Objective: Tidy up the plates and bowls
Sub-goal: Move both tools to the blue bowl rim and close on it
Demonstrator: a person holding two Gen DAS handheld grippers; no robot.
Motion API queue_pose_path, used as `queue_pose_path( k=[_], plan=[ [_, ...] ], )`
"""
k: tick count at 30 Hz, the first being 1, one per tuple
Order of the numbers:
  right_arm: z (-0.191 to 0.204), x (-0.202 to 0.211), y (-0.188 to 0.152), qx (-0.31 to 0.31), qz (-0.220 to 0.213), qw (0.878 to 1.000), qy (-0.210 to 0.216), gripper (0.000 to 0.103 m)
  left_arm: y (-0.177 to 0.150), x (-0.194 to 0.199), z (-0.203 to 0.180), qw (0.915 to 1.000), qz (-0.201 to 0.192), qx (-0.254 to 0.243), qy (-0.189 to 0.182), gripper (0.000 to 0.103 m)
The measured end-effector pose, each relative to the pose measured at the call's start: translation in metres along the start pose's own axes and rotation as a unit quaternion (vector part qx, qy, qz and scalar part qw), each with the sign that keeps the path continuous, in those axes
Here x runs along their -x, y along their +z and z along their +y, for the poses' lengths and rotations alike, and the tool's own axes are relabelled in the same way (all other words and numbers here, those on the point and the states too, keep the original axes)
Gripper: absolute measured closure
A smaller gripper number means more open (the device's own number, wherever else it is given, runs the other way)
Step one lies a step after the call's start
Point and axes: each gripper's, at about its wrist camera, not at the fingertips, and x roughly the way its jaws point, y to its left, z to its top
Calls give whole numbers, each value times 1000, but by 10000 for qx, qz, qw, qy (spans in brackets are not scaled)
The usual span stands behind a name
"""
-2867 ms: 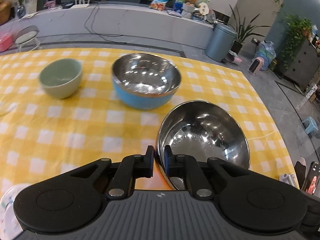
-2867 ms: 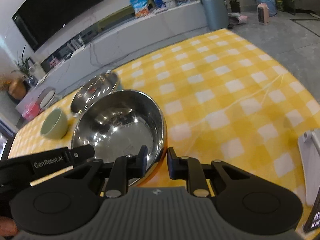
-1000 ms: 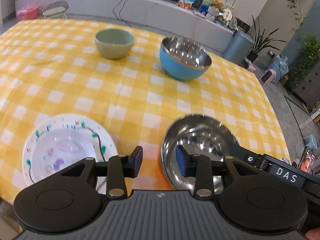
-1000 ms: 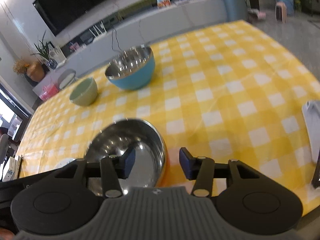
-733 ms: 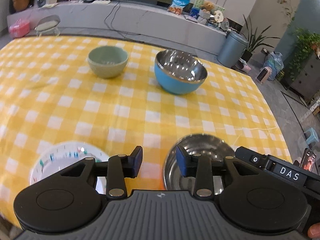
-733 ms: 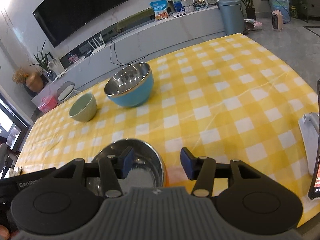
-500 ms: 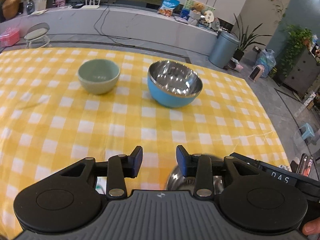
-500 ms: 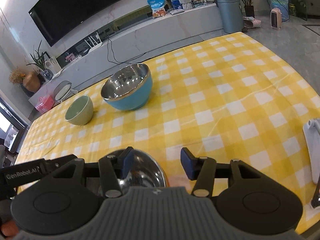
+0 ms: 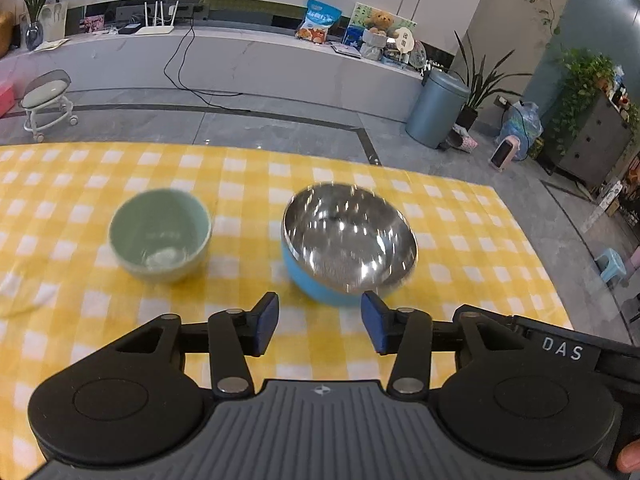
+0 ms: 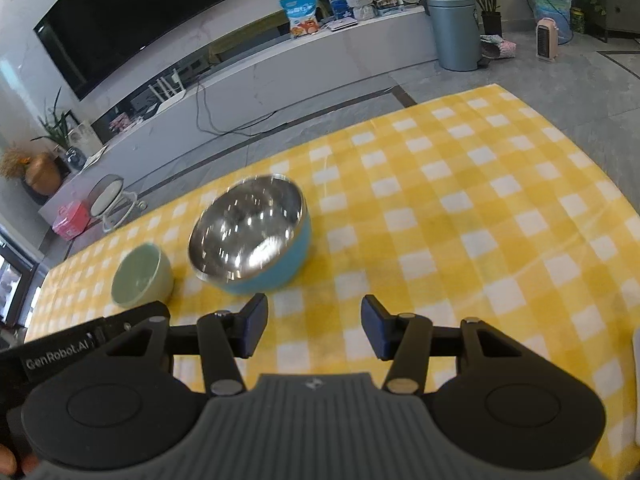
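A blue bowl with a shiny steel inside [image 9: 348,244] [image 10: 250,236] stands on the yellow checked tablecloth [image 9: 460,240] [image 10: 460,200]. To its left sits a pale green bowl [image 9: 160,234] [image 10: 140,276]. My left gripper [image 9: 319,328] hovers just short of the blue bowl; its jaws are opening and hold nothing. My right gripper [image 10: 314,328] is open and empty, with the blue bowl ahead to its left. The steel bowl and patterned plate seen earlier are out of view.
Beyond the table's far edge lie a grey floor, a small white stool [image 9: 48,100] and a long low cabinet. A grey bin [image 9: 436,108] stands at the right. A white object [image 10: 636,380] lies at the table's right edge.
Both grippers have moved away from the steel bowl and the plate toward the blue and green bowls, which now look larger. The left jaws have spread wider.
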Motion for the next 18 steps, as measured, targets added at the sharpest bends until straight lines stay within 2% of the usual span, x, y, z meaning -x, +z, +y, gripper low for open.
queue_pose_path(
  k=[5, 9, 12, 18],
  plan=[
    [5, -31, 20, -258, 37, 9996, -60, 50, 16, -26, 9, 9996, -188, 207, 39, 45],
    [9, -52, 30, -414, -8, 9991, -127, 38, 26, -50, 9, 9997, -166, 129, 153, 45],
    [13, -70, 36, -382, 110, 9990, -206, 38, 30, -66, 11, 9996, -108, 53, 246, 45],
    [11, -98, 39, -521, 424, 9975, -232, 44, 33, -90, 25, 9991, 112, 355, 218, 45]
  ],
)
